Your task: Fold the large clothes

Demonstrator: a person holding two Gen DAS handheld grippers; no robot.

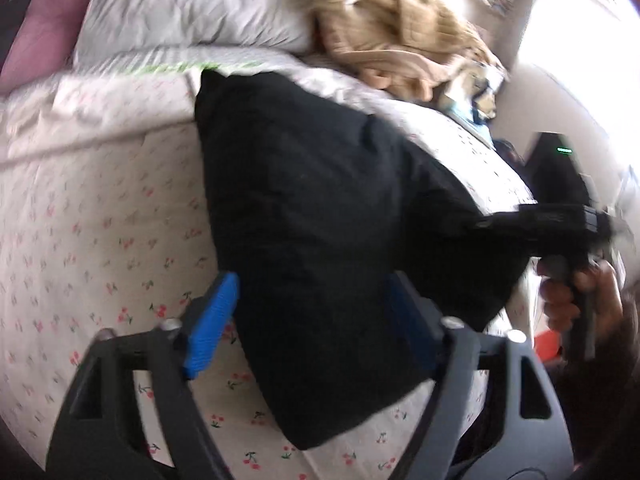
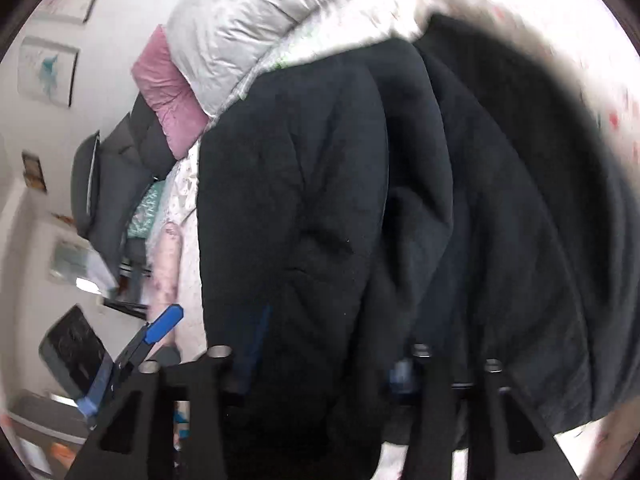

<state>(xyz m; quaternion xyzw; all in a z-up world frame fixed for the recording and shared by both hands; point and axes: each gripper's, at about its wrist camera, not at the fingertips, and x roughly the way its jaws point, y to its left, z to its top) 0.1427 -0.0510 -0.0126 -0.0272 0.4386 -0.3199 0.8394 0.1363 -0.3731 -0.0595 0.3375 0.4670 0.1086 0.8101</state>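
- The garment (image 1: 320, 240) is spread across frame centre on the bed (image 1: 100, 220).
- Left gripper (image 1: 312, 320): fingers wide, around the garment.
- Right gripper (image 2: 320, 360): finger state cannot be told.

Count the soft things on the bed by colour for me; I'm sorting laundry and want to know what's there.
Black: 1, the garment spread on the cherry-print sheet
Tan: 1, the knit heap
White: 1, the duvet
Pink: 1, the pillow
Total: 4. A blurred pile beside the tan heap is too unclear to count.
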